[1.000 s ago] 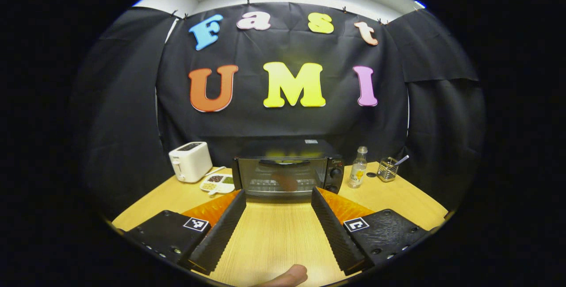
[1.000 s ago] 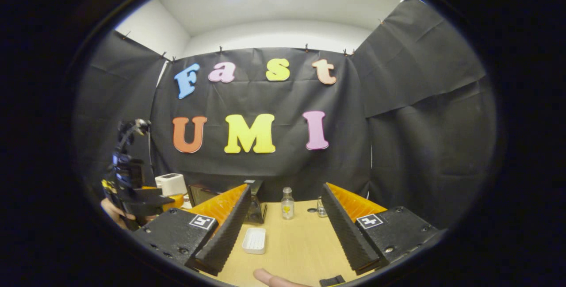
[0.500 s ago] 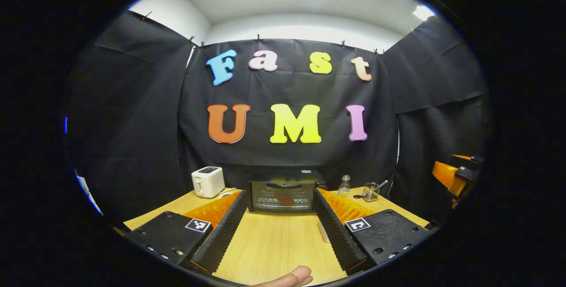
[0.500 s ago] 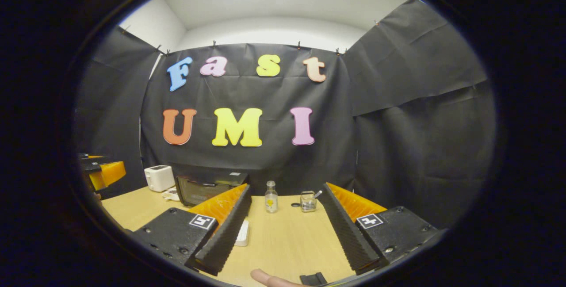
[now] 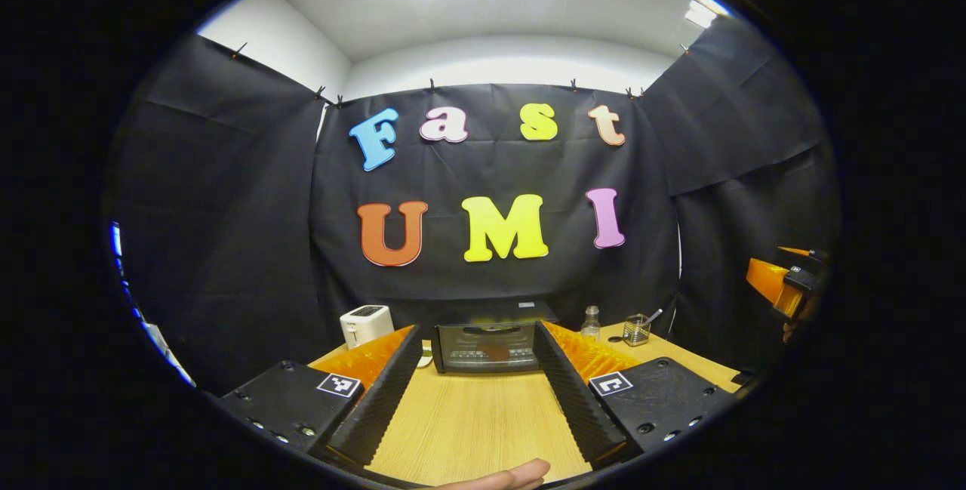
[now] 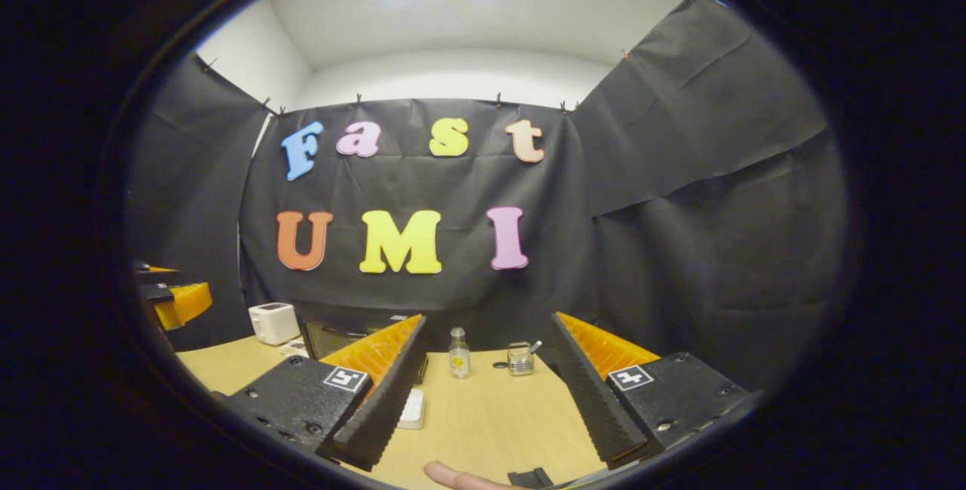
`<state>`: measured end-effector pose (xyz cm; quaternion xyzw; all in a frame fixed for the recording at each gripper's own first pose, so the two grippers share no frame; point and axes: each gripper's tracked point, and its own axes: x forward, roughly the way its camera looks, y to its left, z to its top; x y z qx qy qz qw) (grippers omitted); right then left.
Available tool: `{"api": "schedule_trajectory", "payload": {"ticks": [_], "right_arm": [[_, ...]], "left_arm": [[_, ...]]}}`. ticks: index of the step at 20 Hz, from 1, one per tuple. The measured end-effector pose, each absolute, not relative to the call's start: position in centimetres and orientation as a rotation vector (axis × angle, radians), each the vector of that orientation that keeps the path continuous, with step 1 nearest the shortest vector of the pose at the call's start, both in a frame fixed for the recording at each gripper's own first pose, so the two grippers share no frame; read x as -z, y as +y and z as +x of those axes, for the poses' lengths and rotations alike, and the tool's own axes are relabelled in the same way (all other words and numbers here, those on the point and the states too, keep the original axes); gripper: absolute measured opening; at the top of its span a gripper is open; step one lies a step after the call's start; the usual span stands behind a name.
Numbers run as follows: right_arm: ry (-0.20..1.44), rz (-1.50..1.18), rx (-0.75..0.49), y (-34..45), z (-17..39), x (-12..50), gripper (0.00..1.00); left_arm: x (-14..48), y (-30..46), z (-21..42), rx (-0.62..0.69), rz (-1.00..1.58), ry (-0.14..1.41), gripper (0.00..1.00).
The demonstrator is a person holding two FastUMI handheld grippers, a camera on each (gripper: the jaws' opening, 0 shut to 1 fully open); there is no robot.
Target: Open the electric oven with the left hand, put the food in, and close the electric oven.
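Left gripper (image 5: 475, 392) spread, right gripper (image 6: 487, 392) spread, oven (image 6: 332, 339) half-hidden behind finger

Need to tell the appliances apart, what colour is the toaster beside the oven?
White; the toaster shows best in the left gripper view, left of the black oven.

White toaster (image 5: 365, 323), small bottle (image 6: 456, 352), wire caddy (image 6: 520, 358), wooden table (image 5: 483, 422)
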<state>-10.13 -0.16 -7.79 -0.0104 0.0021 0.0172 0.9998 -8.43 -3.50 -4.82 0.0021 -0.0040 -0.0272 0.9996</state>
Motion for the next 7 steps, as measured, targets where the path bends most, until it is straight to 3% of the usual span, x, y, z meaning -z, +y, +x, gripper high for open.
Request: {"api": "schedule_trajectory", "payload": {"ticks": [1,4,7], "right_arm": [[0.000,-0.019,-0.035,-0.2,-10.4,7.7,1.00],[-0.023,0.005,-0.041,-0.4,-11.3,6.9,0.96],[-0.032,-0.003,-0.051,-0.2,-11.6,6.6,1.00]], "left_arm": [[4.6,-3.3,-8.4,0.052,0.009,-0.014,0.94],[4.2,-2.9,-8.7,0.042,0.006,-0.015,0.94],[3.2,-2.9,-9.3,0.047,-0.010,-0.034,0.94]]}}
